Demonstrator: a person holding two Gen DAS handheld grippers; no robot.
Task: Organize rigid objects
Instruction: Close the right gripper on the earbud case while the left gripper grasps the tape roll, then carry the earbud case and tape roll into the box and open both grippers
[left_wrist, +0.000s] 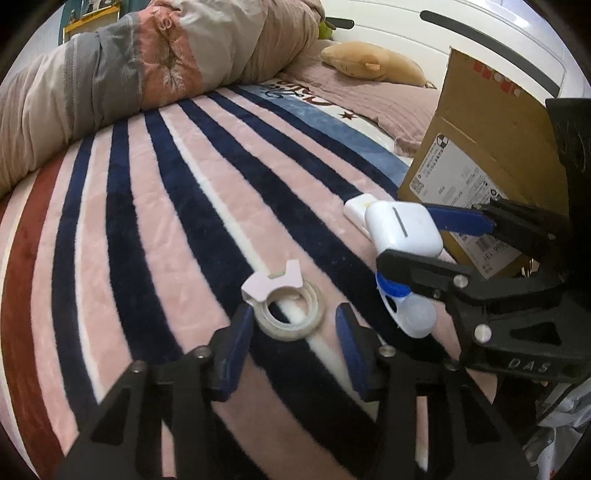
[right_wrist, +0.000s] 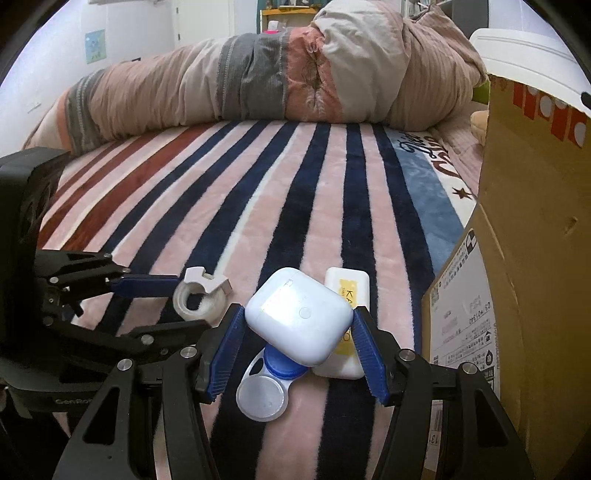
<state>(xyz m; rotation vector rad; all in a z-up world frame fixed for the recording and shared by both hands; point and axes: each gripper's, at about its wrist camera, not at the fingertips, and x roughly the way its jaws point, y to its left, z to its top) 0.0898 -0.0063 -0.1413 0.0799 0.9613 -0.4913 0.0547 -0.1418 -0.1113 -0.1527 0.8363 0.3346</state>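
Observation:
A clear tape roll with a white dispenser (left_wrist: 286, 306) lies on the striped blanket between the fingers of my open left gripper (left_wrist: 293, 345); it also shows in the right wrist view (right_wrist: 201, 295). My right gripper (right_wrist: 297, 350) is shut on a white earbud case (right_wrist: 299, 319), which is lifted above a contact lens case (right_wrist: 264, 387) with a blue cap and a white and yellow box (right_wrist: 347, 286). From the left wrist view, the right gripper (left_wrist: 399, 236) holds the earbud case (left_wrist: 402, 229) over the lens case (left_wrist: 410, 314).
A tall cardboard box (right_wrist: 535, 258) stands at the right, close to the right gripper. A rolled duvet (right_wrist: 258, 77) lies along the far side of the bed. A plush toy (left_wrist: 373, 62) lies by the headboard.

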